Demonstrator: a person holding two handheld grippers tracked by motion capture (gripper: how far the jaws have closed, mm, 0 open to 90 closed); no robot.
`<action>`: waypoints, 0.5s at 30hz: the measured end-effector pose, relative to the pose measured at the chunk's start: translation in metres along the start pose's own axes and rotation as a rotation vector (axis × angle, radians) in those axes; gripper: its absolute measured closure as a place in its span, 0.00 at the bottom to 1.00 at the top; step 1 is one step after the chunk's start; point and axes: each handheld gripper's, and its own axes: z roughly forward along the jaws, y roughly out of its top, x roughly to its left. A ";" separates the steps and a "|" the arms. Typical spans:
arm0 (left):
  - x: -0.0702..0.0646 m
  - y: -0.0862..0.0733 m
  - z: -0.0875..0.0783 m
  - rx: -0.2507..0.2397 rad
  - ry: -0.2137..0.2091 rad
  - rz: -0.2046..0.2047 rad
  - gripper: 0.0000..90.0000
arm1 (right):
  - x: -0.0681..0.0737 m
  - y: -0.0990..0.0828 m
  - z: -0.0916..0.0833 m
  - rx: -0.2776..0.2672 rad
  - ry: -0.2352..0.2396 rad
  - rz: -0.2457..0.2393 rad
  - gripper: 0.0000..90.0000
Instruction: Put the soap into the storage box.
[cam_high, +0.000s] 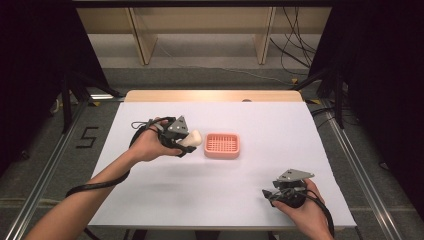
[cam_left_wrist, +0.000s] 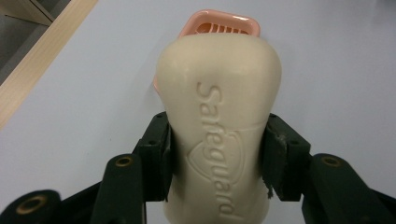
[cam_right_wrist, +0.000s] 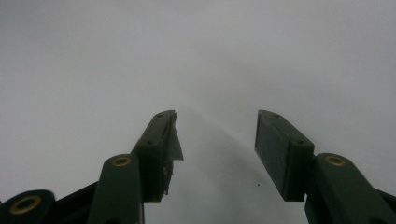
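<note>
Bench: white top, pale wooden strip along its far edge at the upper middle of the high view. Wide bare white surface lies across the lower centre of that frame, between the two hands, and again to the right of the dish out to the right edge.

Pink rectangular plastic soap dish with a slatted floor: sits at frame centre, well clear of every bench edge.

Left gripper: centre-left of the high view, just left of the dish. Jaws are closed onto the cream-coloured waisted bar of soap, one pad on each long side at its narrow waist. The rounded free end of the bar points toward the dish; in the left gripper view the dish's rim shows just beyond the bar's top. Embossed lettering "Safeguard" and a shield outline run along the bar's upper face.

Right gripper: lower right of the high view, near the bench's near edge. Its jaws stand apart with nothing between them, over bare white surface.
</note>
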 end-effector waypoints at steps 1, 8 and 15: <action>0.000 0.000 0.001 -0.002 -0.001 -0.002 0.55 | 0.000 0.000 0.000 -0.001 0.000 0.000 0.54; 0.003 0.002 0.002 0.005 0.006 0.014 0.55 | 0.000 0.000 0.000 -0.005 0.000 0.001 0.54; 0.005 0.006 0.007 0.002 0.006 0.016 0.55 | 0.000 0.000 0.000 -0.007 0.002 0.005 0.54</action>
